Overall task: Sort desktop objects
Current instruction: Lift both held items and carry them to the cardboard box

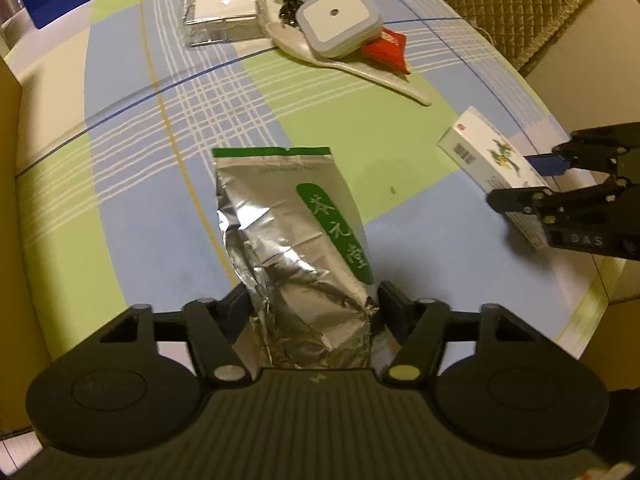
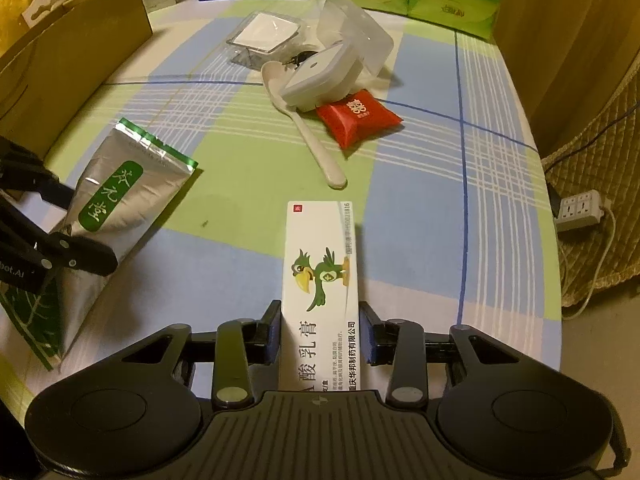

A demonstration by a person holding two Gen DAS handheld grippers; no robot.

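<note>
— What sits nearest you?

— The foil pouch [image 1: 296, 236], the biggest thing I hold. My left gripper [image 1: 310, 304] has its two fingers pressed against the pouch's crumpled lower end, one on each side, and the sealed green-edged top points away from me. I judge it light and soft: the foil dents wherever it is squeezed and is probably slick, so the firmer packed bottom is the better hold, not the flat seal.

— And the other hand?

— My right gripper [image 2: 320, 332] straddles the white ointment box [image 2: 320, 280]. The left finger touches the box's edge; on the right I see a thin gap, so I cannot tell whether the grip is firm. The box runs straight out ahead between the fingers. It looks stiff, light cardboard with smooth sides, best pinched across its narrow width near the middle, gently, since it would crush.

— What lies beyond the fingertips?

— Well ahead of both, in a cluster on the checked tablecloth [image 2: 432, 216]: a clear tub [image 2: 360, 40], a white square device [image 2: 316, 78], a white spoon [image 2: 304, 120], a red sachet [image 2: 358, 116].
</note>
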